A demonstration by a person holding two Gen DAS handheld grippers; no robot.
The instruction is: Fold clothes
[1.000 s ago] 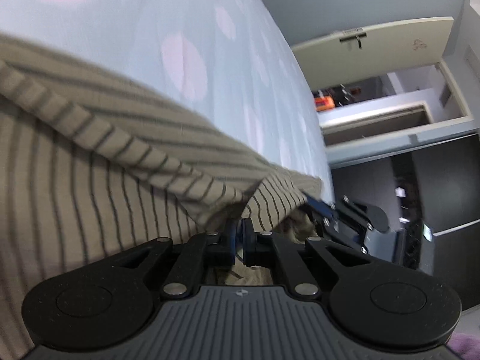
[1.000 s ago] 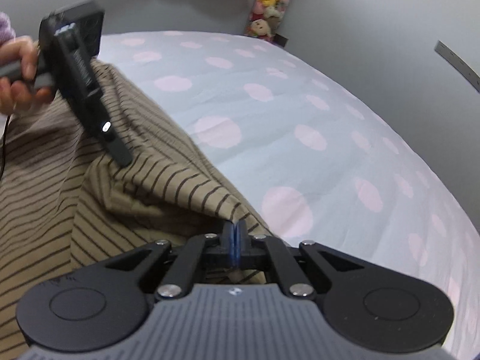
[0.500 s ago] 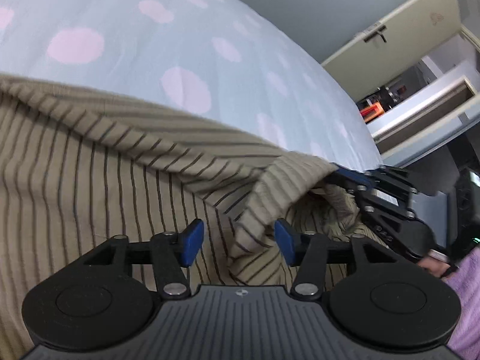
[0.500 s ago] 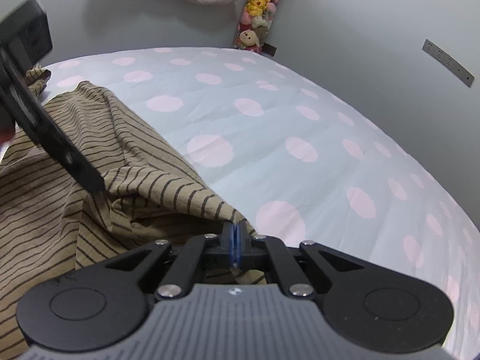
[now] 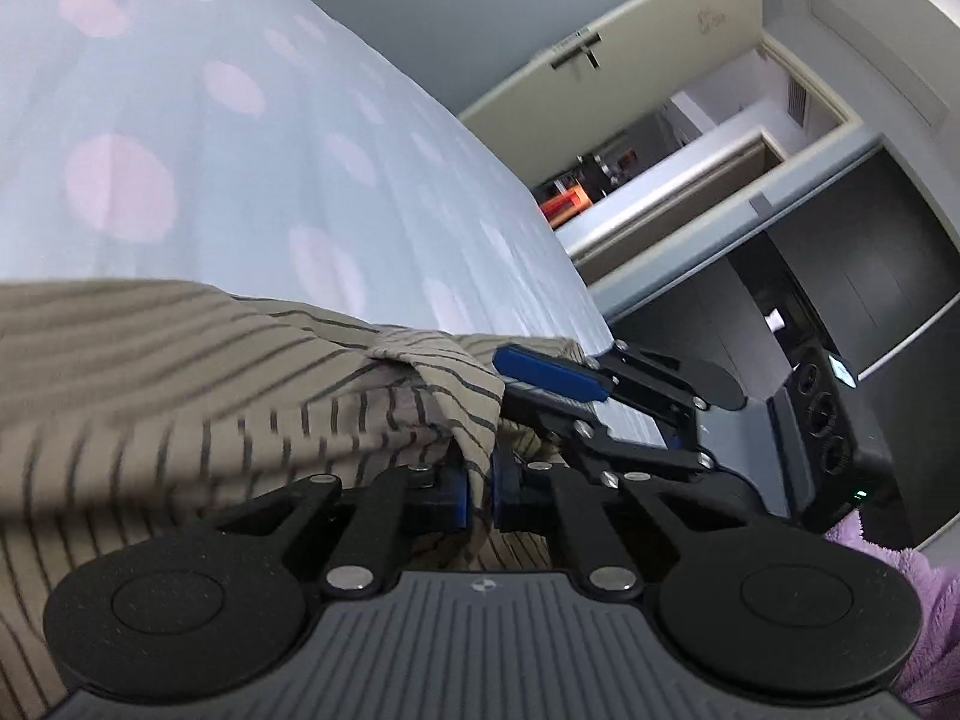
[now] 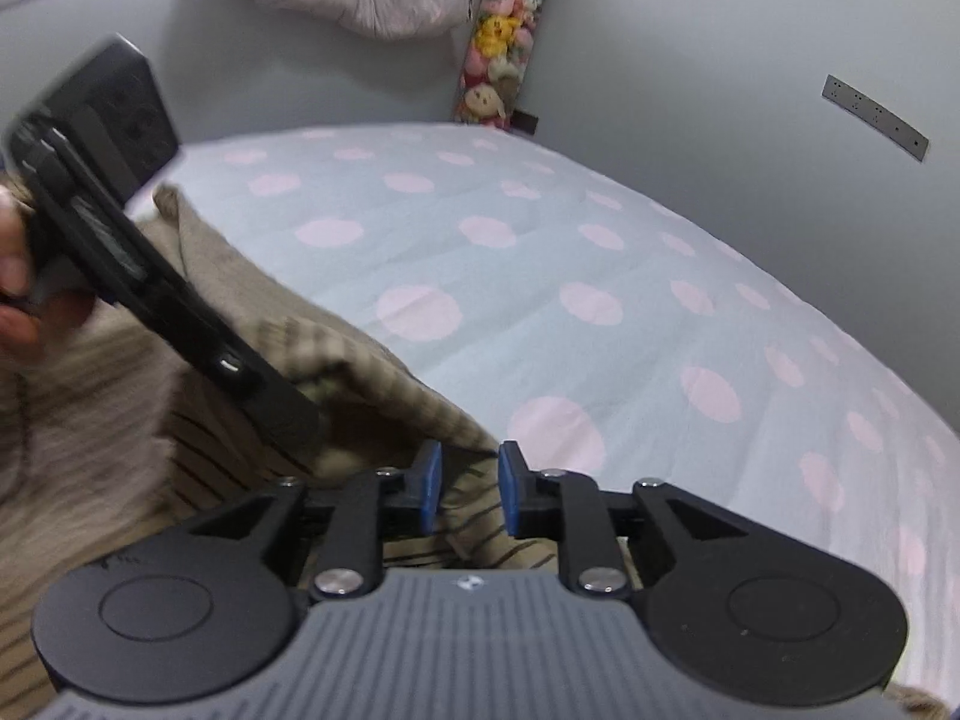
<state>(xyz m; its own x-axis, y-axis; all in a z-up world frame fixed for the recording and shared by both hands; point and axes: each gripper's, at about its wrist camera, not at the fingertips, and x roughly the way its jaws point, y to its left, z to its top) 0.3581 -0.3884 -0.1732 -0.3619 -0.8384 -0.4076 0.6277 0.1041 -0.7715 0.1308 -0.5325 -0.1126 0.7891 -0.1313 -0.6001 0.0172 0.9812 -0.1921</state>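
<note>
Left gripper (image 5: 477,492) clenched on a fold of the striped shirt (image 5: 180,396); right gripper (image 6: 470,489) was opening, cloth between unpressed pads, near the bed (image 6: 600,276) edge. Shirt's long axis unclear.

A tan garment (image 5: 180,396) is showing thin dark stripes, a pale blue bedsheet (image 6: 600,276) is wearing pink dots, black grippers are showing blue pads (image 6: 431,483)

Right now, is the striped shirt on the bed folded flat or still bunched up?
Bunched up. The striped shirt lies in loose ridges on the bed, one fold pinched in the left gripper.
</note>
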